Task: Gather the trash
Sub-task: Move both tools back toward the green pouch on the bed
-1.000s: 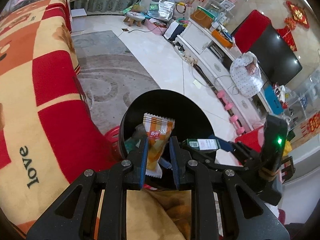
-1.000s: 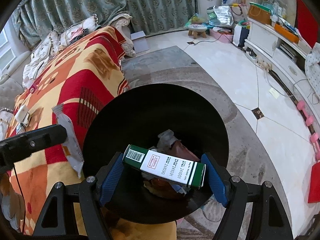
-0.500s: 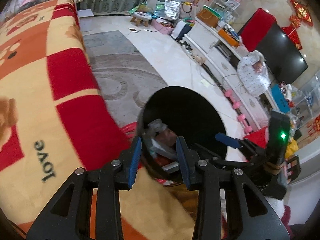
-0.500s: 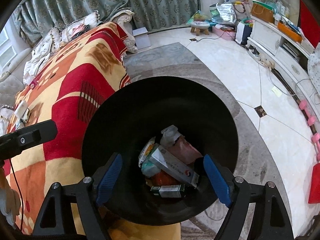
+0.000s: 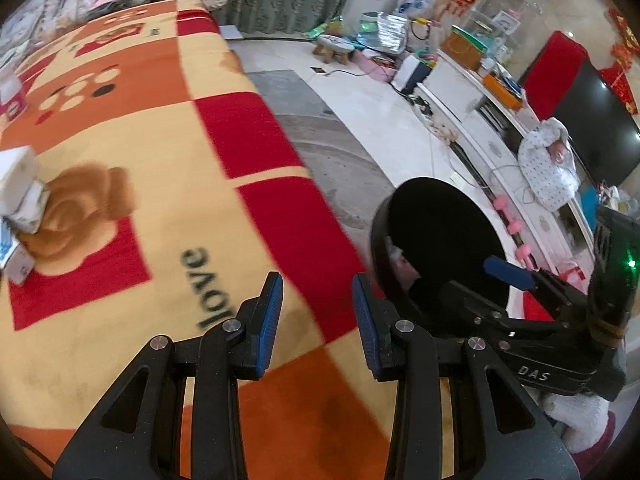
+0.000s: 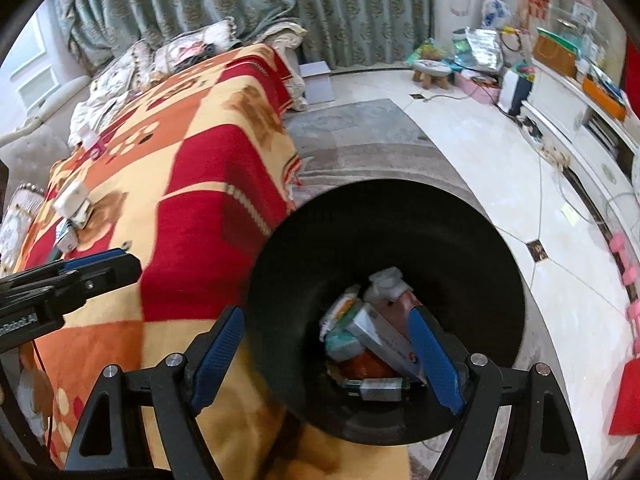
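The black trash bin point(image 6: 360, 240) stands on the floor against the blanket-covered sofa. Inside it lie several boxes and wrappers point(image 6: 380, 332). My right gripper point(image 6: 326, 360) hovers open over the bin's near rim with nothing between its blue pads. My left gripper point(image 5: 318, 320) is open and empty above the red and orange blanket point(image 5: 168, 152), left of the bin point(image 5: 440, 224). More trash, white boxes and packets point(image 5: 20, 192), lies on the blanket at the far left, also visible as small white boxes point(image 6: 72, 200) in the right wrist view.
A grey rug and pale tiled floor point(image 6: 480, 168) stretch beyond the bin. A white TV cabinet point(image 5: 480, 120) with clutter and pink dumbbells point(image 5: 520, 232) runs along the right wall. Cushions point(image 6: 180, 48) pile up at the sofa's far end by green curtains.
The left gripper let go of the orange snack wrapper and the right one of the green and white box; both now lie in the bin. Both grippers swung left, the left out over the blanket.
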`<action>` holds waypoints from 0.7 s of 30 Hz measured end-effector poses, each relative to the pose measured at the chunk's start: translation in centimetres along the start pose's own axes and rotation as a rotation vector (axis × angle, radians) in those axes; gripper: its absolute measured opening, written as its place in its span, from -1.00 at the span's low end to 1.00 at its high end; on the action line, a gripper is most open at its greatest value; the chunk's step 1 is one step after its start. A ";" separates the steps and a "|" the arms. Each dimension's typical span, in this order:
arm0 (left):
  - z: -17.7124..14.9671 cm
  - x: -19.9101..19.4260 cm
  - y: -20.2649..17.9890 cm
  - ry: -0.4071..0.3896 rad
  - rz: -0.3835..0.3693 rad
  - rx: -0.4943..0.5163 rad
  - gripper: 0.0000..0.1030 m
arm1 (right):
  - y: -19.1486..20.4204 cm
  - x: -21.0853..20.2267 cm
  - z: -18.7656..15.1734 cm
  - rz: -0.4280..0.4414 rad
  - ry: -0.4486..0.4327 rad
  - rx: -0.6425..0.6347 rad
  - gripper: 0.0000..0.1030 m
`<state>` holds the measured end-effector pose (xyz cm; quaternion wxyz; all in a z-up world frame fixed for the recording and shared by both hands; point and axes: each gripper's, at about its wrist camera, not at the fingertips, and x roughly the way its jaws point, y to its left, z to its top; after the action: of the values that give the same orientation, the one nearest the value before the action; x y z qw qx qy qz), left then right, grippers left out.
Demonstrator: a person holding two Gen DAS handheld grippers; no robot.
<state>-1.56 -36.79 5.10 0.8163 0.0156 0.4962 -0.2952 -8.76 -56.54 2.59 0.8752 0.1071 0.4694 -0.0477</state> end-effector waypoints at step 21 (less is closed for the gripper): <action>-4.6 -7.2 14.9 -0.054 0.192 -0.190 -0.22 | 14.0 1.7 0.1 0.161 0.032 -0.229 0.59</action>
<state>-0.18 -19.65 4.72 0.8518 -0.0224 0.4959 -0.1675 -5.19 -42.92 3.21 0.8751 0.0444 0.4756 0.0781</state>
